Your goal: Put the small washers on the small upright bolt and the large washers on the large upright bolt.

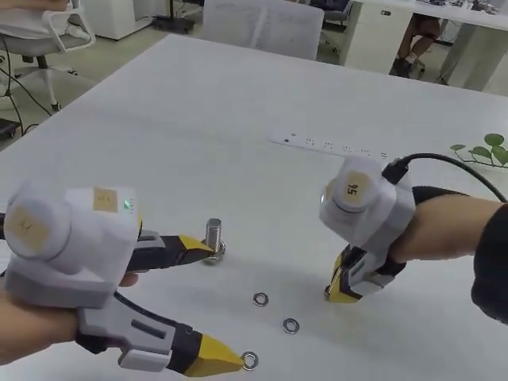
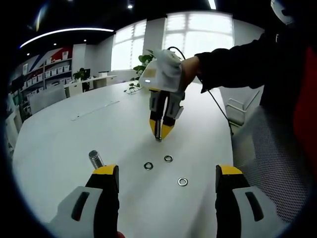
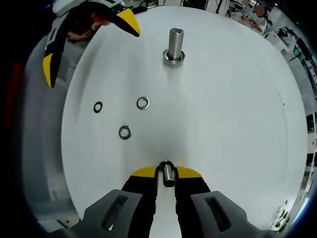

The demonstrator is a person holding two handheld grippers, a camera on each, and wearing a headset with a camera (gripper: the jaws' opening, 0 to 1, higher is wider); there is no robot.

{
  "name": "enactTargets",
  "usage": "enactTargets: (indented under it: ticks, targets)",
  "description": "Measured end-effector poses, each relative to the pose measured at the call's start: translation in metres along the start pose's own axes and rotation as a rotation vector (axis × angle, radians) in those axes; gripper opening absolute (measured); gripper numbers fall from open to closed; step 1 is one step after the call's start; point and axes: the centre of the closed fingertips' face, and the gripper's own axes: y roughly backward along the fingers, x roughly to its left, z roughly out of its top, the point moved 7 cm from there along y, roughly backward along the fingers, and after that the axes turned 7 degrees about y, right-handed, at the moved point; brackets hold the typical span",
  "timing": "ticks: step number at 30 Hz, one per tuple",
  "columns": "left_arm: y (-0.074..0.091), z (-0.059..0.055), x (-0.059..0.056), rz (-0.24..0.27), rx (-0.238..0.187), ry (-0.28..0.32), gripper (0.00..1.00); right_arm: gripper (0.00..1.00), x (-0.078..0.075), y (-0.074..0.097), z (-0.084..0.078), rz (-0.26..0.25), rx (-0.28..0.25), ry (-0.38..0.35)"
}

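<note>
3 flat metal washers [image 3: 143, 102], left tongs [image 2: 167, 172] agape — right tongs [image 3: 167, 171] clamping threaded bolt [image 3: 169, 175]

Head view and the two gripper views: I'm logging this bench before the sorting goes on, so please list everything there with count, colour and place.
table: one, white, under everything
large bolt: one, silver, upright on the table beside a jaw tip of the left gripper
small bolt: one, silver, between the right gripper's jaw tips
washers: three, silver, loose and flat on the table between the grippers, one by the left gripper's nearer jaw tip
power strip: one, white, farther back on the table
plant: one, green, at the table's right edge
office chair: one, white, on the floor to the far left
left gripper: one, white with yellow tips, jaws wide apart
right gripper: one, white with yellow tips, closed on the small bolt
</note>
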Motion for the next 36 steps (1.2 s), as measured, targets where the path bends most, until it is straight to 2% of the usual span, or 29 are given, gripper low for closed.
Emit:
enactTargets:
  ticks: [12,22,36]
  targets:
    - [0.0,0.001,0.0,-0.003,-0.007,0.0,0.8,0.18,0.0,-0.001,-0.001,-0.005,-0.007,-0.011]
    - [-0.002,0.001,-0.001,-0.011,-0.005,-0.005,0.8,0.21,-0.001,0.01,-0.003,-0.034,-0.021,-0.026]
    - [-0.001,0.002,-0.003,-0.015,-0.006,-0.011,0.79,0.21,0.008,0.017,-0.012,-0.042,-0.016,-0.052]
